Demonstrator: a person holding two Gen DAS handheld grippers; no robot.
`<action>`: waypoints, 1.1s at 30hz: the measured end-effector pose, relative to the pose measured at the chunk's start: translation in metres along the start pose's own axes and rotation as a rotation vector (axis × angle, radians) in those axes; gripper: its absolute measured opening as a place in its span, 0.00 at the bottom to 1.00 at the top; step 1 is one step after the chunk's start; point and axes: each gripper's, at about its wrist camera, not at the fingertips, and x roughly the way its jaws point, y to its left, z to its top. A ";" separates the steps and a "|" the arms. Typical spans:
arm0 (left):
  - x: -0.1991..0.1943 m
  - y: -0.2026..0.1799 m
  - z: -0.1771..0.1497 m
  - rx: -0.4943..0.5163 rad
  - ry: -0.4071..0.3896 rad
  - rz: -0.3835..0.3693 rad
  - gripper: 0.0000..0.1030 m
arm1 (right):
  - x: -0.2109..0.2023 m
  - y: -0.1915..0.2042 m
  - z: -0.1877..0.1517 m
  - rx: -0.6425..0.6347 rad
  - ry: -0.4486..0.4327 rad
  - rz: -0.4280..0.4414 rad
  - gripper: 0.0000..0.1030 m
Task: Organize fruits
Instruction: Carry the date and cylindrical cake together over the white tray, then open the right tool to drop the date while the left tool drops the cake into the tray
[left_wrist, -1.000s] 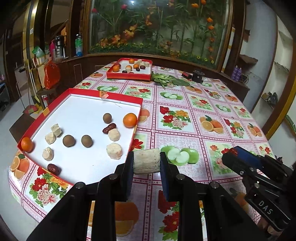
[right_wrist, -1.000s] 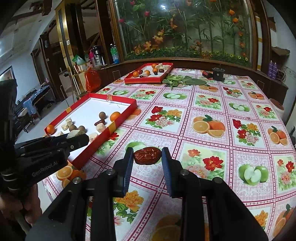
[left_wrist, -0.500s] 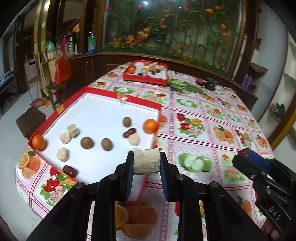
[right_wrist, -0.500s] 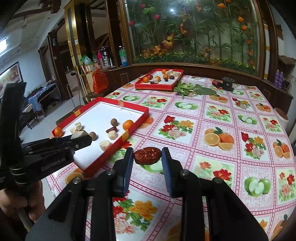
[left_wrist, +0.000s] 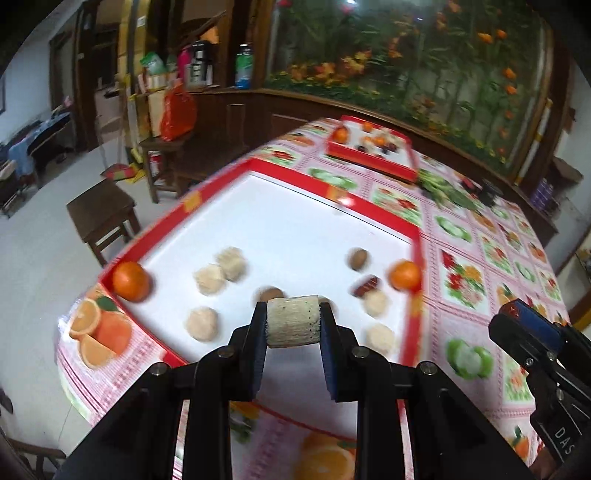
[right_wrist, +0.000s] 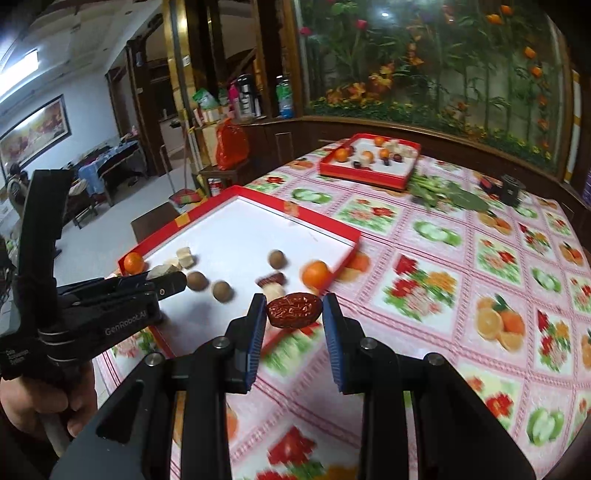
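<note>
Left hand-held gripper (left_wrist: 293, 326) is pinching a pale, ridged cylinder chunk (left_wrist: 293, 322) between both pads, holding it up in the air over the near end of the red tray (left_wrist: 373, 206). Right hand-held gripper (right_wrist: 294, 312) has a wrinkly red date (right_wrist: 294, 310) clamped the same way, hovering above the tray's near right corner.

Inside the tray, on its white floor: an orange (left_wrist: 131, 280) in the left corner, another orange (left_wrist: 405, 275) against the right wall, a few pale lumps (left_wrist: 211, 278), brown round fruits (left_wrist: 358, 258) and a second date (left_wrist: 365, 286) near the right-hand orange. It's all a bit motion-blurred in the left wrist view.

Further back on the bench (right_wrist: 480, 258), with its fruit-print cloth, sits a second red tray (right_wrist: 369, 173) holding more small fruit, with some green leaves (right_wrist: 443, 192) beside it.
</note>
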 end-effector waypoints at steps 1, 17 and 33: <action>0.003 0.006 0.004 -0.014 0.001 0.011 0.24 | 0.006 0.004 0.005 -0.008 0.003 0.010 0.32; 0.055 0.027 0.039 -0.011 0.035 0.152 0.25 | 0.133 0.039 0.052 -0.054 0.154 0.097 0.32; 0.083 0.025 0.061 0.003 0.063 0.208 0.25 | 0.158 0.041 0.051 -0.058 0.180 0.088 0.32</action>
